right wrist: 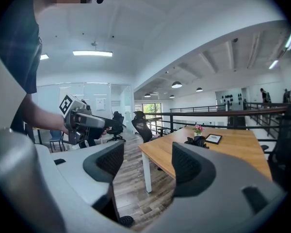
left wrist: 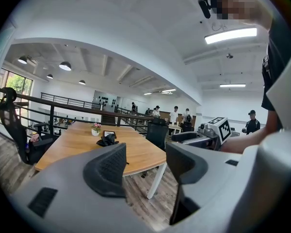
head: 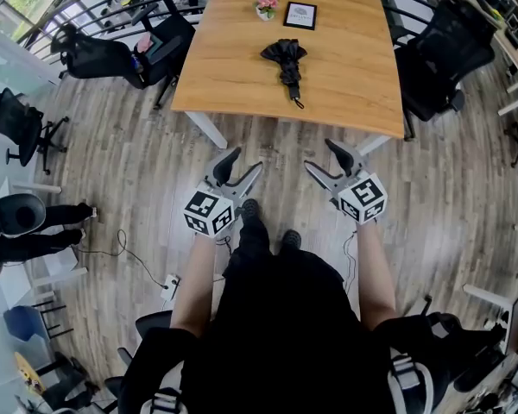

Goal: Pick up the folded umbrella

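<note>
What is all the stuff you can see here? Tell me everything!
table: one, light wood, ahead
umbrella: one, black, folded, lying mid-table
flowers: one pot, pink in white, far end of table
frame: one, black, beside flowers
chairs: several, black, around table
floor: grey-brown wood
people: a few, far off behind table
left tool: one, grey, short of table, open, empty
right tool: one, grey, short of table, open, empty

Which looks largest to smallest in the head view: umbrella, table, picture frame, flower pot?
1. table
2. folded umbrella
3. picture frame
4. flower pot, only slightly smaller than the frame
</note>
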